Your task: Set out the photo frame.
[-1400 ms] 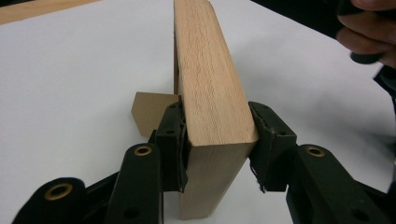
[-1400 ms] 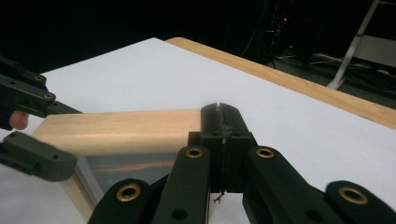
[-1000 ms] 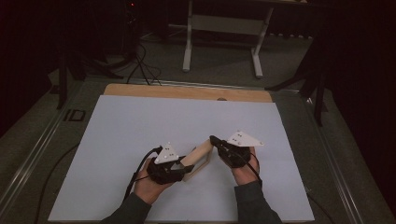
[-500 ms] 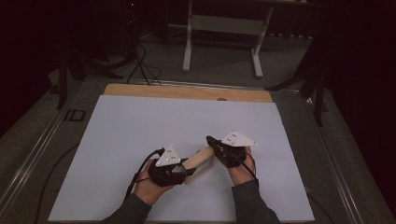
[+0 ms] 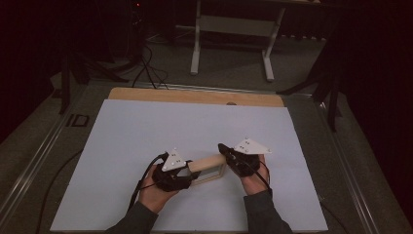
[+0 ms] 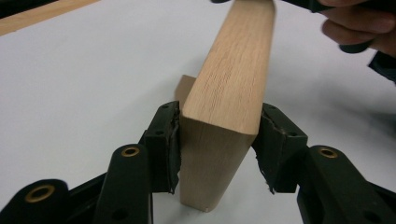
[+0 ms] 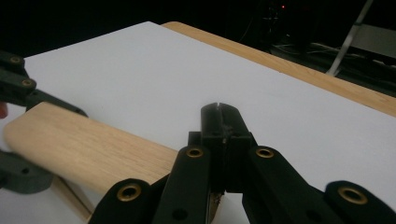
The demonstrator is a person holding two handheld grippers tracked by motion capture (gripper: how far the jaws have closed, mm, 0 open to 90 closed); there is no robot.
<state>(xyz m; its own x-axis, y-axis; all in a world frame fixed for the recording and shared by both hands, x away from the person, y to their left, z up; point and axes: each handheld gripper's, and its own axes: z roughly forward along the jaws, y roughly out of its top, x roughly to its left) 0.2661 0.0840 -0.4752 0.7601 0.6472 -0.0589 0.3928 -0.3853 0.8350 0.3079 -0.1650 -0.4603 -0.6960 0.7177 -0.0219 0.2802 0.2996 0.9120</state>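
The left gripper has its jaws set around the near-left end of a pale wooden block, and they have just been opening: in the left gripper view the left pad lies against the block's side while the right pad stands just off it, so the wood sits between the jaws without being pinched. The right gripper has its jaws fully closed, pad against pad, with the tips resting at the far-right end of the block; the right gripper view shows the closed tips above the wood and nothing between them. The block lies near the middle of the near half of a white sheet, running from near-left to far-right between the two hands, and a thinner, lighter wooden piece shows under it on its near side. Around the block the sheet is bare, with wide room to the left, to the right and toward the far edge, where a strip of the wooden tabletop shows past the sheet. The near edge of the sheet is close behind the person's sleeves. The block is smooth, light wood with fine straight grain along its length, flat broad faces and rounded corners at the end. The pads are black and rubbery with worn edges, carried on black arms with brass-coloured rivets. A grey three-cornered plate tops the right gripper.
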